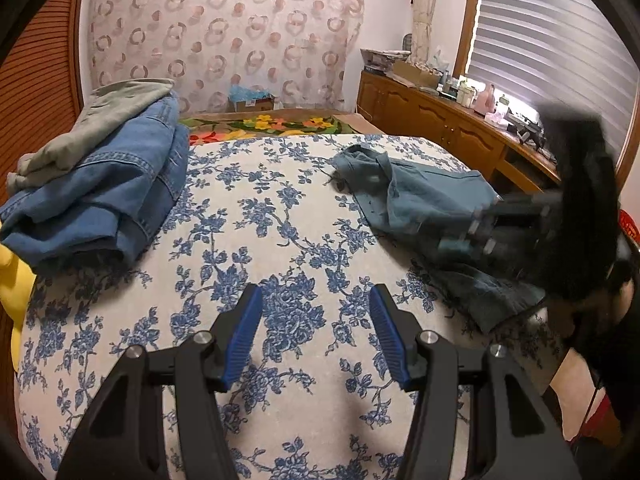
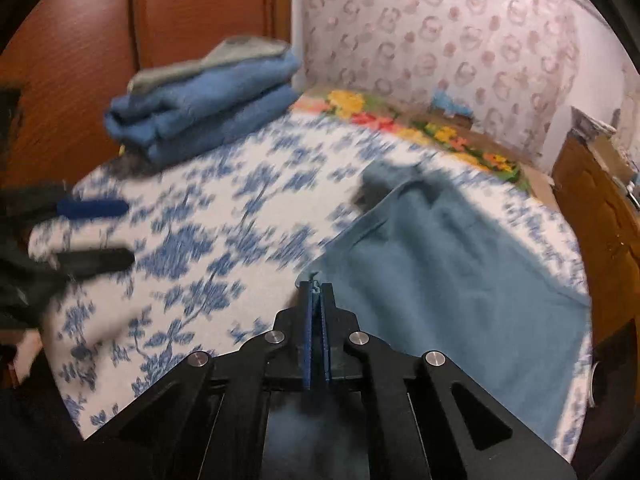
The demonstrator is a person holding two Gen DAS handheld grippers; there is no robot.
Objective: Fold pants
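Note:
A pair of teal pants (image 1: 424,200) lies on the right side of the blue-flowered bed cover (image 1: 280,216). In the right wrist view the pants (image 2: 460,276) spread ahead and to the right. My right gripper (image 2: 318,286) is shut on an edge of the teal pants; it shows blurred in the left wrist view (image 1: 472,232). My left gripper (image 1: 316,300) is open and empty above the bare bed cover, left of the pants. It shows at the left edge of the right wrist view (image 2: 100,234).
A stack of folded jeans with a grey garment on top (image 1: 100,184) sits at the bed's far left corner (image 2: 200,108). A wooden cabinet (image 1: 440,120) with clutter runs along the right. A yellow object (image 1: 12,288) is at the left edge.

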